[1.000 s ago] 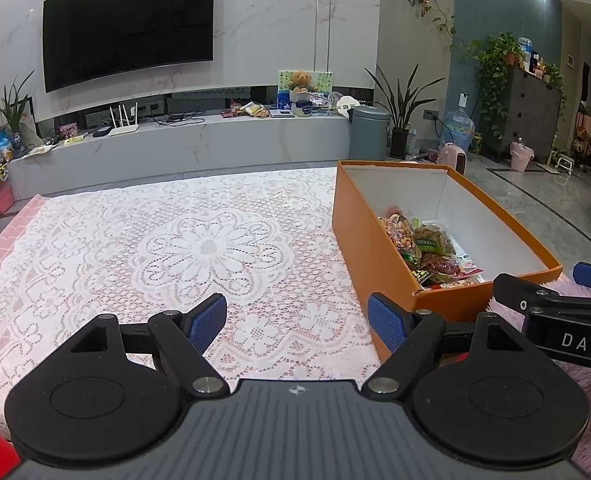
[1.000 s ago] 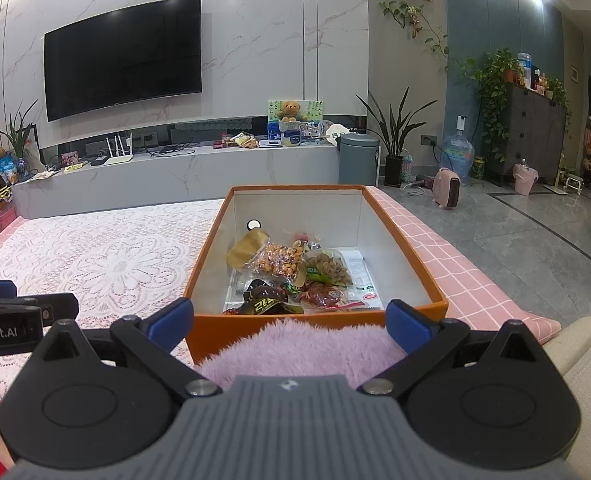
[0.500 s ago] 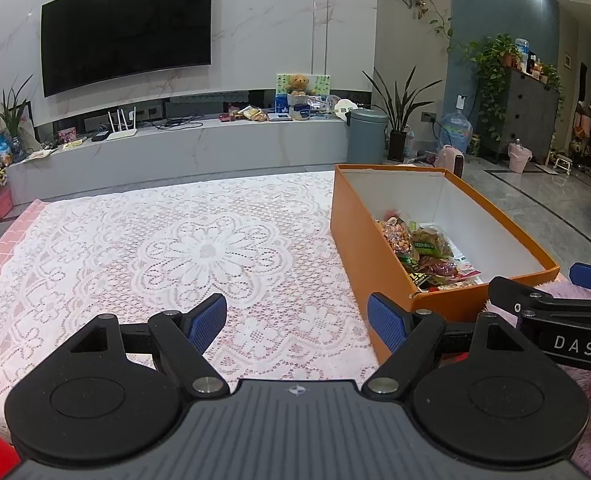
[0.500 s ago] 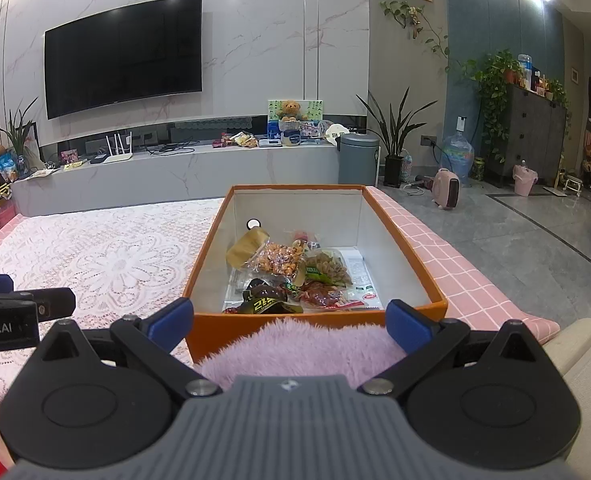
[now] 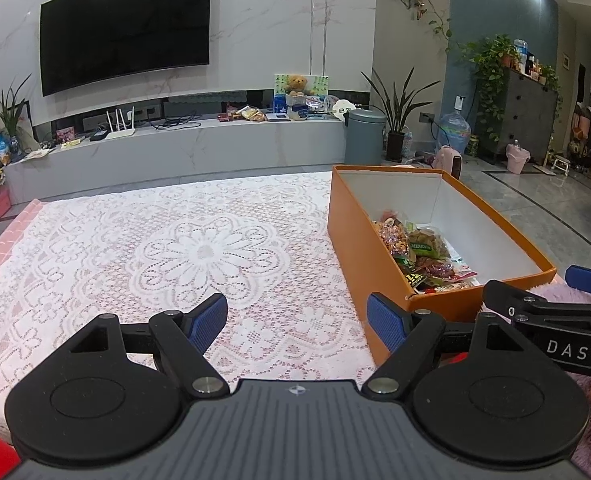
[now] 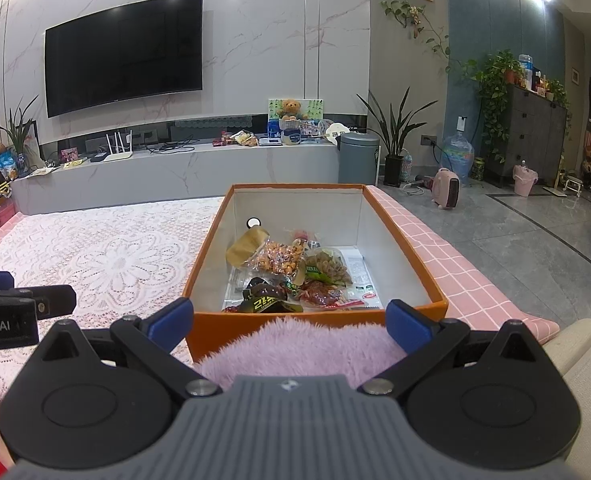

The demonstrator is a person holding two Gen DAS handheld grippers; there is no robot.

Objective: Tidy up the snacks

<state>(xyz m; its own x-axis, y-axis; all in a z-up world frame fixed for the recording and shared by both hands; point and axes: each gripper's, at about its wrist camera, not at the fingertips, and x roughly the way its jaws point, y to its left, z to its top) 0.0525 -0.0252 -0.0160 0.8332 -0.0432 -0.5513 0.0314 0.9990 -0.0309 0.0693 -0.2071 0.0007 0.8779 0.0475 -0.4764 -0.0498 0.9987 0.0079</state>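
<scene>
**Barely any shift since a second ago**

Left wrist view: left gripper (image 5: 297, 320) spread wide, holding nothing, above lace tablecloth (image 5: 199, 252); orange box (image 5: 355, 240) near table's right edge.

Right wrist view: right gripper (image 6: 289, 320) gaping, empty, over purple fluff (image 6: 295, 344); snack packets (image 6: 295, 272) inside the box.

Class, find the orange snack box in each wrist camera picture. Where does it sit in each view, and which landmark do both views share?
Left wrist view: the orange box lies right of centre, seen from its left side, snack packets at its near end.
Right wrist view: the orange box lies dead centre, seen end-on, behind purple fluffy fabric.
Shared landmark: the wall television, upper left in both.
</scene>
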